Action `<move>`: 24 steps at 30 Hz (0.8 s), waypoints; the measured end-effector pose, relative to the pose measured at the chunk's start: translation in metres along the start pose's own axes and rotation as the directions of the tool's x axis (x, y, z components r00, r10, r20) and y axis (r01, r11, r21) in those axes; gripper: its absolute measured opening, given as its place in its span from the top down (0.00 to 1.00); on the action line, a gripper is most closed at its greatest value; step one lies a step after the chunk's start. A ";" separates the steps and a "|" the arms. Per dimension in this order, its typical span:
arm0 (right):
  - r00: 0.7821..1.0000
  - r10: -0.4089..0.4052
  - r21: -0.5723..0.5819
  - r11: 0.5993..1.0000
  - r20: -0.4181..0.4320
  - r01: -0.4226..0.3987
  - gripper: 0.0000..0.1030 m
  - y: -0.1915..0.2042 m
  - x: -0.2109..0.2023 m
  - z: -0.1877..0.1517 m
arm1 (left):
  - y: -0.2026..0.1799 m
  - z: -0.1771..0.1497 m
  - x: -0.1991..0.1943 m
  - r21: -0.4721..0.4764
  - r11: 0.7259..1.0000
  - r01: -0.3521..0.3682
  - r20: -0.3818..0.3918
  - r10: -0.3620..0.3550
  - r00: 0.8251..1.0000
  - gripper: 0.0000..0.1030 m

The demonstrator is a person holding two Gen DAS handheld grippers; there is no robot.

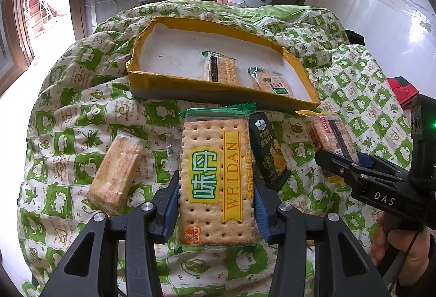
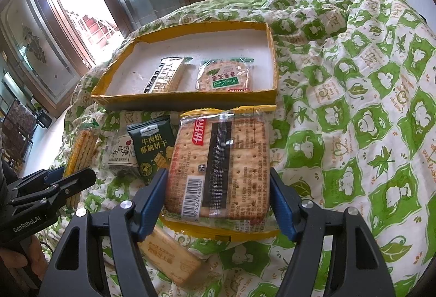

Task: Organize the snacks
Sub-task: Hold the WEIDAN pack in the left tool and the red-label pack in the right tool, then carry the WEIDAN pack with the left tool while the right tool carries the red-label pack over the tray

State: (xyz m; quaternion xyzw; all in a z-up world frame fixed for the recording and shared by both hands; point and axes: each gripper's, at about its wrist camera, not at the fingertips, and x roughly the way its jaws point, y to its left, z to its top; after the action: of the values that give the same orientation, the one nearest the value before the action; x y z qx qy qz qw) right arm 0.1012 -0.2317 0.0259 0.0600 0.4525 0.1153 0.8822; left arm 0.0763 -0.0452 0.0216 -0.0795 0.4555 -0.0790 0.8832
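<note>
Tray sits at the back of the quilt with two cracker packs side by side in it. In front: more packs in a row, dark packet in between the Weidan pack and the barcode pack.

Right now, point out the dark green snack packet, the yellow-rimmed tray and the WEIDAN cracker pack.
dark green snack packet [image 2: 154,145], right wrist view, front label.
yellow-rimmed tray [image 1: 207,84], left wrist view, near wall.
WEIDAN cracker pack [image 1: 215,177], left wrist view, pack middle.

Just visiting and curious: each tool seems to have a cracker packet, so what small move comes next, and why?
Probably lift both packets and carry them forward to the yellow box. The left tool clamps the Weidan packet, the right tool the barcode packet, and the box already holds two.
</note>
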 end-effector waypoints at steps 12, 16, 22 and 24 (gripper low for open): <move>1.000 0.002 0.014 1.000 0.020 -0.002 0.32 -0.003 -0.004 0.001 | -0.001 0.009 -0.005 0.012 1.000 0.004 0.021 -0.005 1.000 0.52; 1.000 0.000 0.016 1.000 0.020 -0.001 0.32 -0.003 -0.004 0.002 | 0.000 0.009 -0.006 0.011 1.000 0.005 0.022 -0.006 1.000 0.52; 1.000 0.001 0.016 1.000 0.019 -0.001 0.32 -0.004 -0.004 0.002 | 0.001 0.009 -0.005 0.009 1.000 0.007 0.023 -0.007 1.000 0.52; 1.000 0.001 0.015 1.000 0.019 -0.001 0.32 -0.003 -0.003 0.002 | 0.001 0.009 -0.005 0.010 1.000 0.006 0.023 -0.006 1.000 0.52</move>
State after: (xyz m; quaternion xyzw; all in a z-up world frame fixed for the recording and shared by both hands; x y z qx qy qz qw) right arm 0.1017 -0.2358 0.0294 0.0681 0.4451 0.1117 0.8859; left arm 0.0810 -0.0428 0.0312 -0.0772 0.4447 -0.0831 0.8885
